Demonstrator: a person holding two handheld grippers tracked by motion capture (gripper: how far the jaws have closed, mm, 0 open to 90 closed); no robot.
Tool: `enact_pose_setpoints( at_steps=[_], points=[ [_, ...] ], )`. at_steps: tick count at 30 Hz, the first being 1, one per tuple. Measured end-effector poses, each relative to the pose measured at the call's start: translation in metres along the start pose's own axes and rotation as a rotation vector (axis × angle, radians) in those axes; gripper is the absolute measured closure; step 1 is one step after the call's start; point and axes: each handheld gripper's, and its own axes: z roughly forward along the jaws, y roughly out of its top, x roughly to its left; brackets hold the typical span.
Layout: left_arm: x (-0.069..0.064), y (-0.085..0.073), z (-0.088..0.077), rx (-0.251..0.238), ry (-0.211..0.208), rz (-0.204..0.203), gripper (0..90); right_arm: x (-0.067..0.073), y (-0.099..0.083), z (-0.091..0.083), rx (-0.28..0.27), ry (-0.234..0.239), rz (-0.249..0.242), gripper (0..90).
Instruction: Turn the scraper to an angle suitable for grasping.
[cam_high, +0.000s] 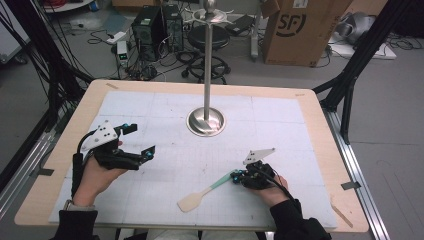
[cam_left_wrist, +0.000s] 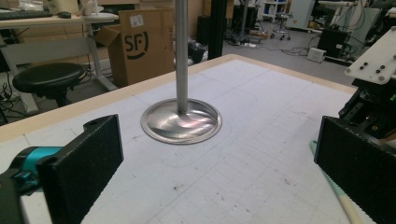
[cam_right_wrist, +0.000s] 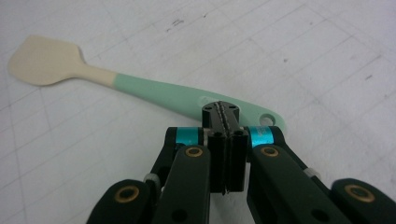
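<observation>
While right tool (cam_right_wrist: 222, 112) sits closed over spatula (cam_right_wrist: 154, 93) | high view: stand (cam_high: 206, 121)

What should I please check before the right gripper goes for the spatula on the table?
1. Right gripper jaws open for a grasp: not ok, they are shut.
2. Spatula lying flat on the mat: ok.
3. Handle end with its hole just ahead of the jaws: ok.
4. Left gripper open and apart from the spatula: ok.
5. Metal stand well away from the spatula: ok.
</observation>
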Motion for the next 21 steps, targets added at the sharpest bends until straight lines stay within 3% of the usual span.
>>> enact_pose_setpoints(
  at_steps=[6,12,21],
  points=[
    [0.000,0.001,0.000,-0.006,-0.004,0.001,1.7,0.003,0.012,0.012,-0.016,-0.076,-0.061,90.0],
    [0.000,0.001,0.001,-0.002,-0.005,0.002,1.7,-0.003,0.024,0.028,-0.047,-0.068,-0.049,90.0],
    [0.000,0.000,0.002,0.002,-0.001,0.001,1.7,0.002,0.039,0.048,-0.078,-0.041,-0.053,90.0]
  ],
)
